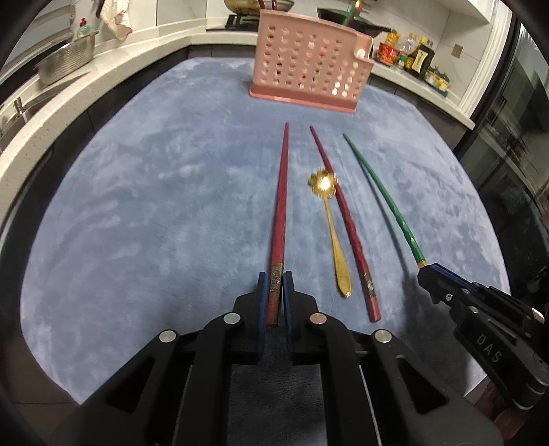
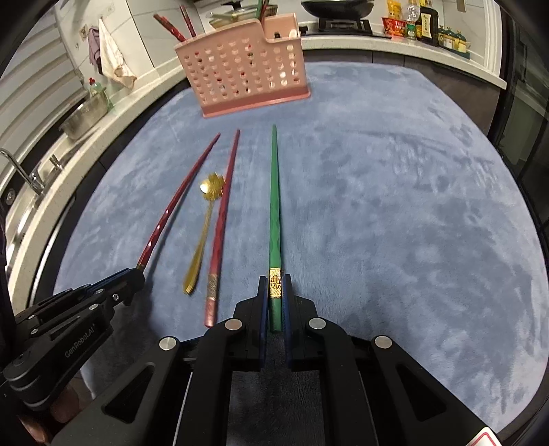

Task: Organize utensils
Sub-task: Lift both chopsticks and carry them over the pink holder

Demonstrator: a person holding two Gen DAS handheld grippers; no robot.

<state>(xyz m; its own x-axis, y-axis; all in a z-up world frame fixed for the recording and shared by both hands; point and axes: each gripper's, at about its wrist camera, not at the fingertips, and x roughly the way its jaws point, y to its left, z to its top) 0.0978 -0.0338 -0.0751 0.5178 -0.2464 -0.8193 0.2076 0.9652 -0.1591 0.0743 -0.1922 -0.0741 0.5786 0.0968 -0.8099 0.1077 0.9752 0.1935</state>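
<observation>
A red chopstick (image 1: pixel 280 206) runs up the middle of the left wrist view, its banded butt end clamped between the blue pads of the left hand-held gripper (image 1: pixel 274 284) at lower centre; in the right wrist view the same stick curves up from that gripper at lower left. Just right of it in the left view lies a gold spoon (image 1: pixel 333 236), its flower-shaped bowl toward the top of the frame and touching, or nearly touching, a second red chopstick (image 1: pixel 343 219) that lies loose beside it on the blue plush surface (image 1: pixel 137 206). Further right, a green chopstick (image 2: pixel 275 206) stands straight up the centre of the right wrist view, its gold-banded end pinched between the narrow-set pads of the right hand-held gripper (image 2: pixel 275 288); the left view shows this gripper at the right edge with the green stick arcing away from it. All four utensils point toward a pink perforated holder (image 2: pixel 240 68) near the top of both frames, standing on the far part of the surface, with red chopsticks (image 2: pixel 171 27) sticking out of its left end in the right view. Beyond it a pale counter carries a metal colander (image 1: pixel 65 61) at upper left, and bottles (image 1: pixel 411 51) at upper right.
</observation>
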